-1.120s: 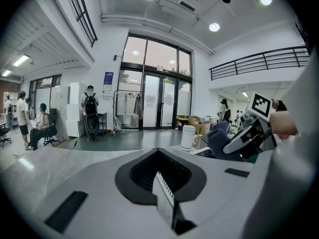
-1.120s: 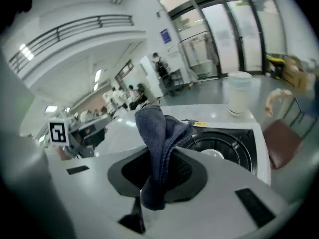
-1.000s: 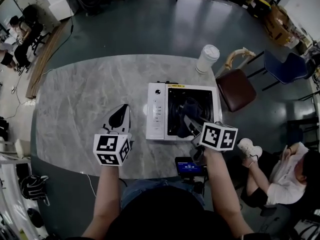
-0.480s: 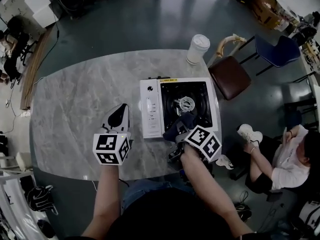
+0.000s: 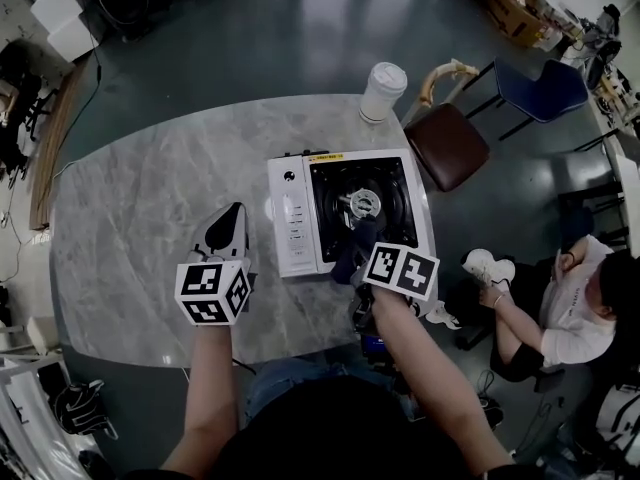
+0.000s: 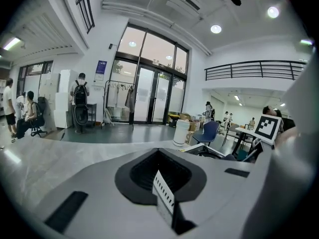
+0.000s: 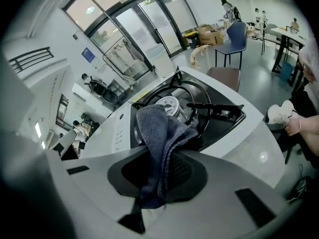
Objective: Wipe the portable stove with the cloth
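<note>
At the near edge of the stove (image 5: 295,223), our right gripper (image 5: 356,256) pinched the cloth (image 7: 158,133) tight. The cloth hung by the black burner part, ready to rub, we think. Our left gripper (image 5: 228,233) was closed on nothing, waiting over the table (image 5: 130,218), out of the way.

A grey marble table (image 5: 140,218) stands on a dark floor (image 5: 250,38). A white paper cup (image 5: 383,90) with a lid stands at the table's far edge. A brown chair (image 5: 447,146) is just beside the table's far right corner, and a blue chair (image 5: 545,90) stands farther out. A person (image 5: 580,308) in a white shirt sits to the right of the table.
</note>
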`<action>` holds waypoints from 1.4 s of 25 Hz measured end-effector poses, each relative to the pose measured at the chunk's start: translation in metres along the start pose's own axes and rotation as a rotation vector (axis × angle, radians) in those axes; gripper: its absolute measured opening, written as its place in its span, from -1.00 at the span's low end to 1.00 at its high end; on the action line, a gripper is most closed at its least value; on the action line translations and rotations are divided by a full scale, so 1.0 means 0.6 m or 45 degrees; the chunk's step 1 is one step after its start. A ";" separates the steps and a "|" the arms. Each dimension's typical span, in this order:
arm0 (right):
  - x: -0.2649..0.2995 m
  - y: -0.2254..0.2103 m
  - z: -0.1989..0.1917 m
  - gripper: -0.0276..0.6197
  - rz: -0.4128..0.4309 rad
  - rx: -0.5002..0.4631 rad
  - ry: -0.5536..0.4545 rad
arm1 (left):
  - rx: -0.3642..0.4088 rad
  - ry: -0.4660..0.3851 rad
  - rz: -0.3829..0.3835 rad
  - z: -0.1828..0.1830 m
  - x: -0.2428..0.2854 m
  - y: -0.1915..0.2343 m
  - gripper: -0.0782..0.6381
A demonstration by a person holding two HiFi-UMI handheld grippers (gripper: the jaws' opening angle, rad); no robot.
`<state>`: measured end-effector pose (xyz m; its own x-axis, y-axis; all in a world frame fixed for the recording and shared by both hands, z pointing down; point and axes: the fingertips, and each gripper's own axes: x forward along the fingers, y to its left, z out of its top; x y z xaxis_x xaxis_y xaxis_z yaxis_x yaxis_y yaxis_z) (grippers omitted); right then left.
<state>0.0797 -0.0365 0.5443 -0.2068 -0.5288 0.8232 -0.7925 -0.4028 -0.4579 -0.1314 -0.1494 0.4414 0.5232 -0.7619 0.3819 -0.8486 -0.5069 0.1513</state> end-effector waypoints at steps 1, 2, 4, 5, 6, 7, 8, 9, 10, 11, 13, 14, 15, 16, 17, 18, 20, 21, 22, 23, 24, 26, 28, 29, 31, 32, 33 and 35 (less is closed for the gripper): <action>-0.003 -0.008 0.002 -0.69 -0.006 -0.012 0.017 | -0.002 0.002 0.001 -0.002 0.001 0.001 -0.75; -0.005 -0.017 0.005 -0.69 -0.011 -0.033 0.031 | -0.004 0.003 0.002 -0.003 0.002 0.002 -0.75; -0.009 -0.031 0.014 -0.69 -0.018 -0.105 0.066 | -0.007 0.005 0.001 -0.006 0.004 0.003 -0.75; -0.011 -0.036 0.018 -0.68 -0.017 -0.154 0.089 | -0.009 0.006 -0.001 -0.006 0.005 0.002 -0.75; -0.013 -0.041 0.022 -0.68 -0.017 -0.208 0.113 | -0.010 0.006 -0.004 -0.006 0.006 0.002 -0.75; -0.016 -0.045 0.025 -0.68 -0.020 -0.266 0.137 | -0.011 0.007 -0.006 -0.005 0.006 0.001 -0.75; -0.018 -0.050 0.030 -0.68 -0.030 -0.326 0.157 | -0.011 0.007 -0.008 -0.005 0.006 0.000 -0.75; -0.021 -0.056 0.034 -0.68 -0.045 -0.389 0.173 | -0.011 0.007 -0.009 -0.004 0.005 -0.001 -0.75; -0.024 -0.062 0.039 -0.68 -0.061 -0.456 0.188 | -0.011 0.006 -0.009 -0.004 0.005 -0.002 -0.75; -0.026 -0.068 0.043 -0.68 -0.073 -0.526 0.204 | -0.011 0.005 -0.009 -0.004 0.005 -0.002 -0.75; -0.029 -0.076 0.047 -0.68 -0.082 -0.660 0.236 | -0.013 0.004 -0.007 -0.005 0.005 -0.003 -0.75; -0.030 -0.080 0.048 -0.68 -0.089 -0.720 0.249 | -0.015 0.004 -0.005 -0.006 0.005 -0.003 -0.75; -0.032 -0.084 0.050 -0.68 -0.106 -0.781 0.259 | -0.017 0.004 -0.004 -0.007 0.005 -0.004 -0.75; -0.035 -0.089 0.053 -0.68 -0.137 -0.851 0.267 | -0.017 0.004 -0.003 -0.008 0.004 -0.005 -0.75; -0.038 -0.094 0.057 -0.68 -0.176 -0.931 0.273 | -0.017 0.004 -0.002 -0.008 0.003 -0.006 -0.75; -0.042 -0.100 0.061 -0.68 -0.220 -1.018 0.279 | -0.015 0.005 0.000 -0.009 0.001 -0.006 -0.75; -0.044 -0.109 0.065 -0.68 -0.289 -1.183 0.292 | -0.016 0.004 0.010 -0.009 -0.002 -0.005 -0.75; -0.044 -0.111 0.063 -0.68 -0.301 -1.252 0.301 | -0.018 0.003 0.016 -0.009 -0.004 -0.004 -0.75; -0.044 -0.111 0.061 -0.68 -0.303 -1.313 0.309 | -0.022 0.002 0.023 -0.009 -0.005 -0.003 -0.75; -0.044 -0.110 0.058 -0.68 -0.297 -1.364 0.317 | -0.025 0.001 0.030 -0.009 -0.006 -0.002 -0.75; -0.046 -0.108 0.055 -0.68 -0.282 -1.404 0.325 | -0.027 0.000 0.035 -0.009 -0.007 -0.003 -0.75; -0.055 -0.103 0.049 -0.68 -0.218 -1.446 0.341 | -0.028 0.000 0.044 -0.009 -0.010 -0.006 -0.75; -0.071 -0.096 0.053 -0.68 -0.130 -1.430 0.332 | -0.027 -0.001 0.053 -0.010 -0.013 -0.009 -0.75; -0.081 -0.091 0.060 -0.68 -0.087 -1.409 0.318 | -0.028 -0.001 0.059 -0.011 -0.014 -0.011 -0.75; -0.106 -0.083 0.078 -0.68 -0.014 -1.373 0.279 | -0.030 -0.001 0.070 -0.013 -0.016 -0.015 -0.75; -0.117 -0.079 0.090 -0.68 0.011 -1.368 0.256 | -0.031 0.001 0.075 -0.015 -0.018 -0.018 -0.75; -0.128 -0.076 0.104 -0.68 0.029 -1.368 0.233 | -0.031 0.004 0.081 -0.017 -0.019 -0.021 -0.75; -0.143 -0.073 0.132 -0.68 0.054 -1.378 0.189 | -0.031 0.007 0.094 -0.021 -0.022 -0.026 -0.75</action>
<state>0.1776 -0.0326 0.4668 -0.2553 -0.4024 0.8791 -0.8529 0.5219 -0.0088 -0.1258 -0.1263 0.4455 0.4591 -0.7945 0.3976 -0.8864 -0.4397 0.1448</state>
